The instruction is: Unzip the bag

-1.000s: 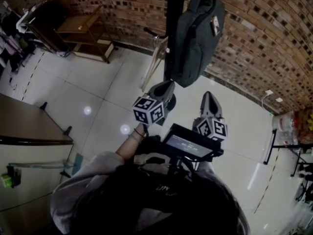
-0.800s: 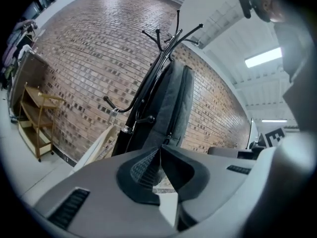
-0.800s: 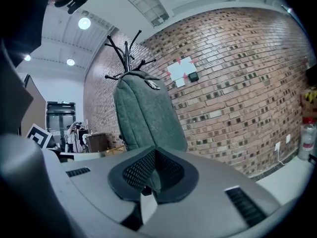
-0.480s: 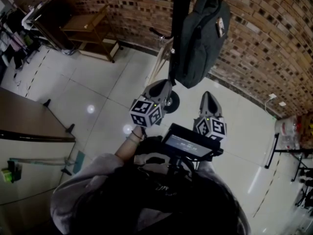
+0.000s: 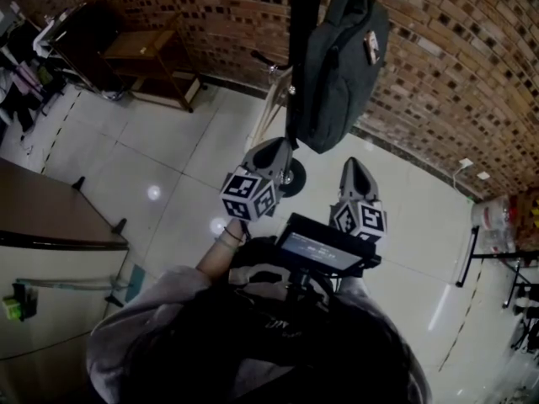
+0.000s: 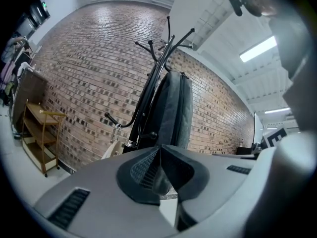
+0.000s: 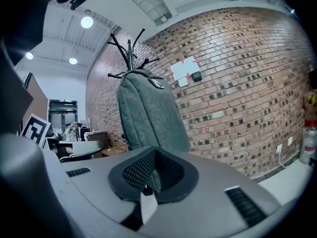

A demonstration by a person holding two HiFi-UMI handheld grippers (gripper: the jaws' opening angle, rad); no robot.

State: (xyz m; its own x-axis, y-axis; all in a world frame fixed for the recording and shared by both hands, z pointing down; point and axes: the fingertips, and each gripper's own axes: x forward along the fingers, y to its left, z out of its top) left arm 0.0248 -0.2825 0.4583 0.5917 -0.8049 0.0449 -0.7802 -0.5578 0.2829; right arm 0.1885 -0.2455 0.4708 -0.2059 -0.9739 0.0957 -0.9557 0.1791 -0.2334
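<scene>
Left gripper [image 5: 278, 151] and right gripper [image 5: 356, 171] side by side, both with jaws together

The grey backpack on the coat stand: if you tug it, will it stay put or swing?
It would probably swing: the backpack hangs from the top of the coat stand, its bottom clear of the floor. Its cloth looks soft, so it would likely give under a pull. Its rounded shape hints at padding or contents.

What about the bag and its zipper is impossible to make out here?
Zipper pull: too small and dark on the bag in every view.
Bag's front: the left gripper view shows it edge-on, beside the rack pole.
Rack base: partly hidden by the left gripper in the head view.
Rack top: cut off by the head view's upper edge.
</scene>
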